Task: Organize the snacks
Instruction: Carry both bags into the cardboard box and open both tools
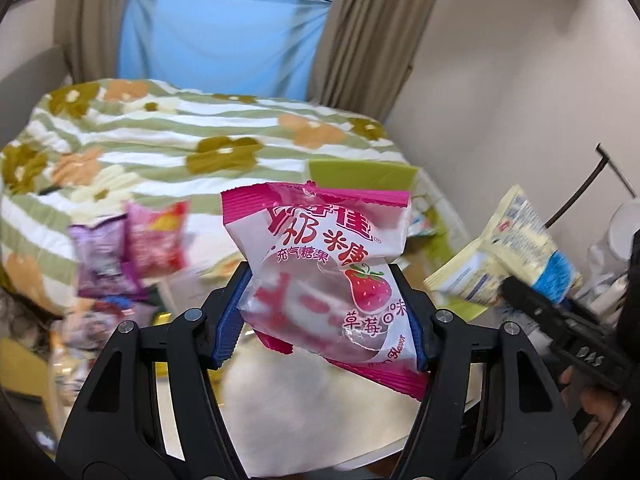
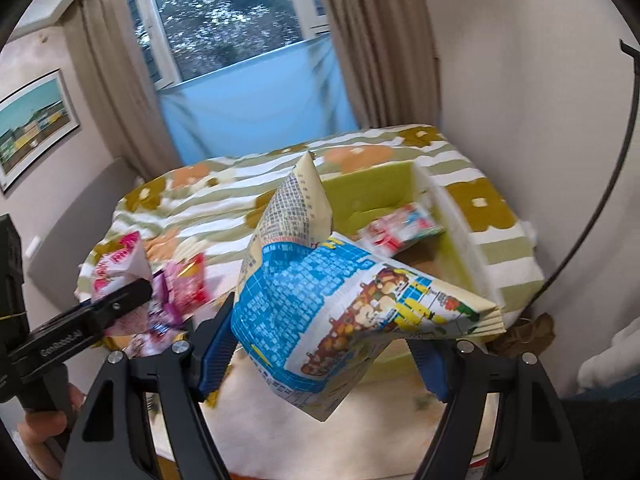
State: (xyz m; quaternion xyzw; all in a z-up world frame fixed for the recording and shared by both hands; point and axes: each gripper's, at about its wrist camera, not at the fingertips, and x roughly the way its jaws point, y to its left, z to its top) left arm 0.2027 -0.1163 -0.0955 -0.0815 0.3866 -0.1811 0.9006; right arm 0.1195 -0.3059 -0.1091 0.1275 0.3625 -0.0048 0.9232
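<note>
The pink strawberry marshmallow packet, glossy and puffed with a clear window, was pinched between the blue pads of the left gripper and held in the air. The right gripper clamped a crinkled cream-and-blue snack bag, also aloft. Beyond it sat an open lime-green cardboard box on the floral-striped quilt, with a red-and-white packet lying inside. Purple and pink packets stood near, blurred.
</note>
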